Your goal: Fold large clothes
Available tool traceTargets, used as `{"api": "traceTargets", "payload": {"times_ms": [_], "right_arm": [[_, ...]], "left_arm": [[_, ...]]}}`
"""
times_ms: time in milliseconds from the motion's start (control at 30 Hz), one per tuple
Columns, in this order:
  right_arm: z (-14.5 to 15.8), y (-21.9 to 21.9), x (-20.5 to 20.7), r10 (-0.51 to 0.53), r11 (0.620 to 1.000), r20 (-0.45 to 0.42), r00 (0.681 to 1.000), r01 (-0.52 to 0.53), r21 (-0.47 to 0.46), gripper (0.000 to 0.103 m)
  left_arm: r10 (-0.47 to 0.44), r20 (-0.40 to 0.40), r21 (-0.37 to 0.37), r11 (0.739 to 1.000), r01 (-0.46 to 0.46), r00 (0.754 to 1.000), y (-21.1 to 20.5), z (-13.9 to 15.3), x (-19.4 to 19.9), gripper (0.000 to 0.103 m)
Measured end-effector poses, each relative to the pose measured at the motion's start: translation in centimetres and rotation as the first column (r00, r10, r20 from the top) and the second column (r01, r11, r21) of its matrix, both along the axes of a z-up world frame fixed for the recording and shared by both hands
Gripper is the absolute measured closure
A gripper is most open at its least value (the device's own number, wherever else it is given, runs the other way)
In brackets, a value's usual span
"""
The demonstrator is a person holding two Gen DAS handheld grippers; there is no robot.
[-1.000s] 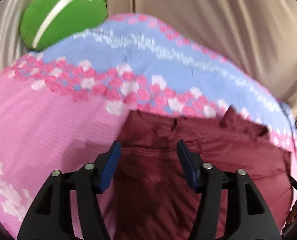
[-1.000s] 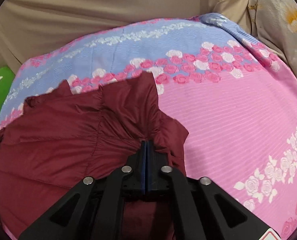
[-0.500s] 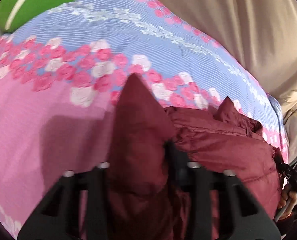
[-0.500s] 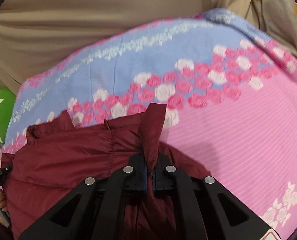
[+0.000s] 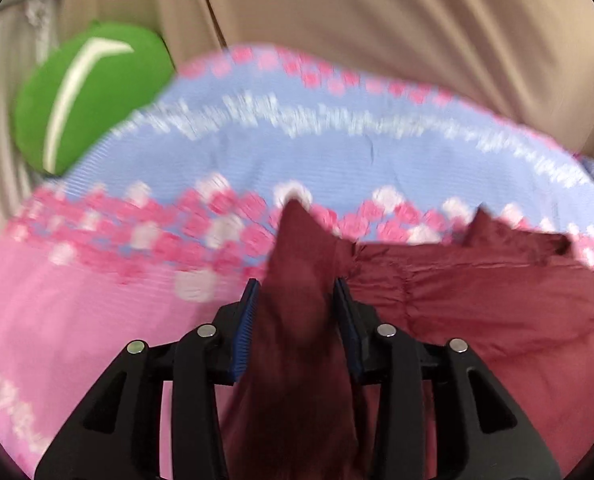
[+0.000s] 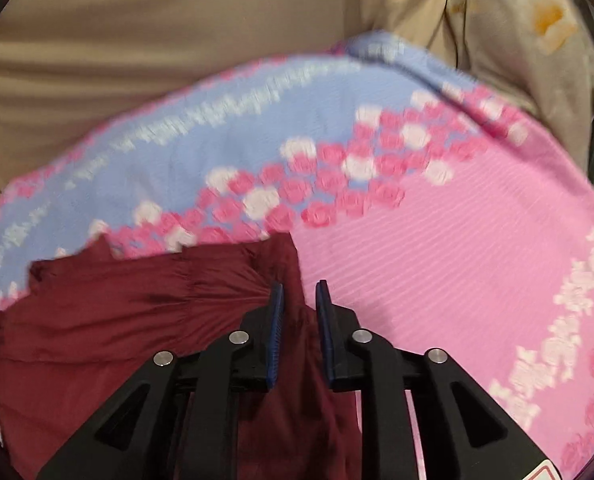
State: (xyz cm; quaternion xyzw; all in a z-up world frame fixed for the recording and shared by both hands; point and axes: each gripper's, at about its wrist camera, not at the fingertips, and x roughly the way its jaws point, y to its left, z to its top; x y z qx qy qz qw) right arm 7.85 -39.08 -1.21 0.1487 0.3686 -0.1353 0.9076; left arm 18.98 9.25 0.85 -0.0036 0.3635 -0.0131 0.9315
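Observation:
A maroon padded garment (image 5: 477, 300) lies on a pink and blue flowered bed sheet (image 5: 97, 320). In the left wrist view a raised fold of it fills the gap between the blue pads of my left gripper (image 5: 296, 284); the jaws are opening but both pads still touch the cloth. In the right wrist view the garment (image 6: 137, 312) spreads to the left. Its near corner runs between the pads of my right gripper (image 6: 300, 285), whose jaws are opening; the cloth rests against the left pad only, with a gap at the right pad.
A green cushion (image 5: 89, 96) with a white stripe sits at the sheet's far left corner. Beige curtain fabric (image 5: 377, 20) hangs behind the bed. A cream flowered cloth (image 6: 537, 40) hangs at the far right. The sheet (image 6: 437, 260) lies bare to the right of the garment.
Left gripper closed on a garment fold and lifted it, then loosened slightly. Right gripper, earlier shut tight on the garment's corner, now has its pads parted. Both views shifted and are blurred.

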Motion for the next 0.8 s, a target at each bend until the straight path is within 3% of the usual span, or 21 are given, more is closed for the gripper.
{"api": "traceTargets", "payload": {"times_ms": [133,233,267,333,433,533,600,633,667,700,733,800], "right_arm": [[3.1,6.8,-3.6,0.228,0.973,0.088,0.97,-0.229,0.005,0.082],[1.9,12.7,-4.7,0.402,0.914,0.058,0.914,-0.404,0.033,0.082],[0.7,15.1,-5.1,0.471,0.88,0.033,0.881,-0.472,0.054,0.084],[-1.0,17.3,-6.1,0.507,0.862,-0.006,0.862,-0.507,0.018,0.091],[-1.9,15.8,-7.6,0.458,0.888,-0.019,0.889,-0.458,-0.037,0.095],[-2.4,9.7,-9.9,0.28,0.958,-0.05,0.959,-0.283,-0.052,0.095],[-3.2,6.3,-11.2,0.159,0.982,-0.088,0.983,-0.166,-0.088,0.095],[-3.8,4.9,-11.9,0.102,0.989,-0.106,0.989,-0.113,-0.099,0.095],[-4.5,3.1,-12.7,0.06,0.994,-0.125,0.99,-0.07,-0.082,0.082],[-4.9,2.1,-13.2,0.044,0.998,-0.127,0.991,-0.049,-0.039,0.077],[-4.9,1.5,-13.7,0.031,0.999,-0.121,0.992,-0.033,-0.009,0.079],[-3.8,2.5,-14.5,0.011,0.999,-0.104,0.994,-0.015,-0.036,0.083]], "left_arm": [[-0.161,0.017,-0.083,0.983,0.162,0.987,-2.1,2.5,-4.6,0.067],[-0.337,-0.064,-0.155,0.933,0.325,0.939,-6.4,0.5,-7.0,0.067],[-0.364,-0.089,-0.163,0.924,0.347,0.927,-7.2,-0.3,-7.5,0.067],[-0.39,-0.122,-0.142,0.917,0.372,0.913,-8.4,-1.9,-8.5,0.066],[-0.345,-0.124,-0.082,0.938,0.337,0.93,-7.3,-3.2,-9.4,0.066],[-0.28,-0.145,-0.093,0.959,0.269,0.949,-4.2,-3.8,-9.6,0.066],[-0.204,-0.164,-0.055,0.979,0.197,0.965,-2.2,-4.6,-10.1,0.066],[-0.18,-0.164,-0.038,0.984,0.176,0.97,-1.6,-4.9,-10.5,0.066],[-0.173,-0.166,-0.038,0.985,0.169,0.971,-1.2,-5.1,-10.8,0.066],[-0.171,-0.17,-0.045,0.985,0.166,0.97,-0.9,-5.2,-10.9,0.066],[-0.166,-0.173,-0.05,0.986,0.159,0.971,-0.8,-5.1,-11.2,0.066],[-0.141,-0.168,-0.038,0.99,0.136,0.976,-1.0,-4.8,-11.7,0.066]]}}
